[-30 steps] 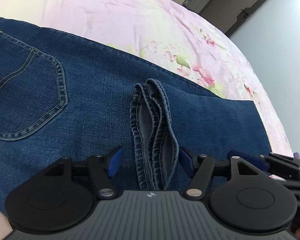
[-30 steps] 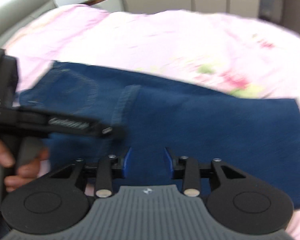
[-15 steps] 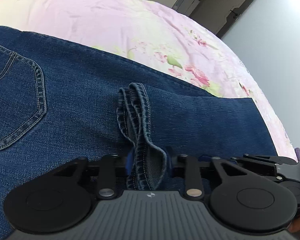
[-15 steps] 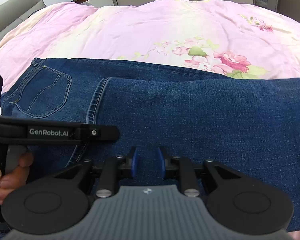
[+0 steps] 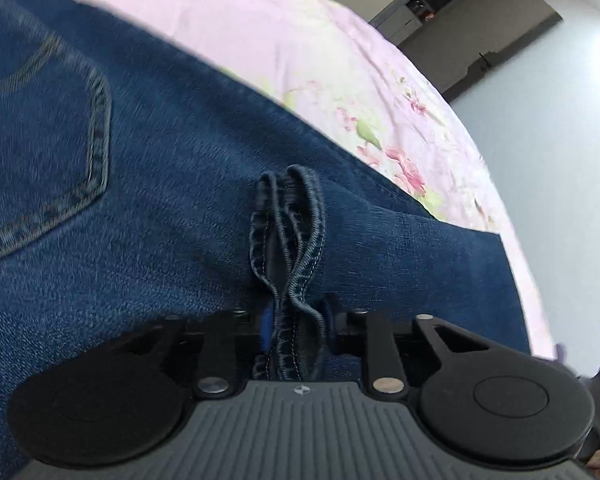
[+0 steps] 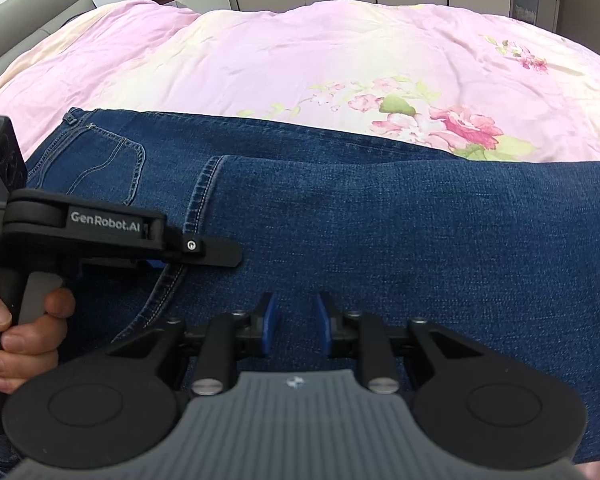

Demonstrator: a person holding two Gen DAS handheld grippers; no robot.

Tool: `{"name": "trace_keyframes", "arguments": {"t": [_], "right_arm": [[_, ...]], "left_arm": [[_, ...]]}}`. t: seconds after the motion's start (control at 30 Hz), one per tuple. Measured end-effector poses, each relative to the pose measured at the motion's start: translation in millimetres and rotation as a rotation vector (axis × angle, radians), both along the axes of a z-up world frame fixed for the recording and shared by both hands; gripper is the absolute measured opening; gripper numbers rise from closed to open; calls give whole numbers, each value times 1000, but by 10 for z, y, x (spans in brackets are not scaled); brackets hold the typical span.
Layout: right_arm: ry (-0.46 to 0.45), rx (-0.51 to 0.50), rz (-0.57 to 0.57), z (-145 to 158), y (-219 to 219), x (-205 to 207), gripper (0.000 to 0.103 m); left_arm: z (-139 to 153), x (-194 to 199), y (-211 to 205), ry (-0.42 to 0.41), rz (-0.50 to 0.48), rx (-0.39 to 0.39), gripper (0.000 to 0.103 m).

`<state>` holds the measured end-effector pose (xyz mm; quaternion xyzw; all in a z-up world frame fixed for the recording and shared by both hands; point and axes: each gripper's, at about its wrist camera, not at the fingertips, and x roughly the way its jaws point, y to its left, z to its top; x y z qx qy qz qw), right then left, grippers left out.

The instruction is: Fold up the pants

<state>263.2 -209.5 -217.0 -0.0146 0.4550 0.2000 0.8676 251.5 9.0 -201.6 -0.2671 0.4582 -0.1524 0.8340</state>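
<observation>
- Denim jeans (image 6: 340, 240) lay flat across a pink floral bedspread (image 6: 300, 60), running left to right near the front edge of the bed.
- One lengthwise fold looked done: a single back pocket (image 6: 100, 164) faced up at the waist end, on the left.
- A second fold also looked made: the legs were laid back over the upper part, so the hems (image 5: 288, 232) rested on the seat area just right of the pocket, and a folded edge closed the right end.
- In the left wrist view the left gripper (image 5: 294, 330) was pressed together on the stacked hems at their near end; the cuffs bunched up between its blue pads.
- The right wrist view showed the same tool from the side, over the hem line, with the person's hand (image 6: 20, 332) on its handle.
- The right gripper (image 6: 294, 322) sat at the near edge of the folded legs, well right of the hems. Its pads stood a little apart, and I could not tell whether any cloth lay between them.
- By my reading, the task was past halfway: the bundle was still long, so at least one more fold across its length seemed left, plus smoothing.
- The pinched hems were slightly rumpled, so they would probably need squaring before the next fold.
</observation>
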Motion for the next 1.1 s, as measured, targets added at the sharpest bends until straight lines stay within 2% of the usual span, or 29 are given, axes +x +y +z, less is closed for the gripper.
{"name": "trace_keyframes", "arguments": {"t": [0.03,0.17,0.3,0.43,0.6,0.7,0.87,1.0,1.1], "right_arm": [[-1,-2,0,14,2,-13,19],[-5,-20,-21,125,-41,-79,19],[-18,-28,-57,304,-166,-148,19],[-58,-32,-64,576,-284,-203,19],[-113,-12,-53,981,-400,-255,20],[-121,21,-29,1155,-421,-246,20],[-103,43,13,1235,-330,-182,20],[-72,52,33,1141,-240,-102,20],[-36,59,41,1025,-183,-43,20]], "left_arm": [[62,-26,-32,-26,-3,20,18],[385,-165,-142,-119,-13,102,16],[844,-333,-149,-227,-2,161,14],[1324,-472,15,-299,10,209,13],[1937,-465,322,-359,-31,268,12],[2226,-330,489,-350,-66,352,12],[2456,-183,944,-244,-68,476,12],[2325,-47,1382,-172,-19,577,12],[2043,144,1665,-121,6,620,12]]}}
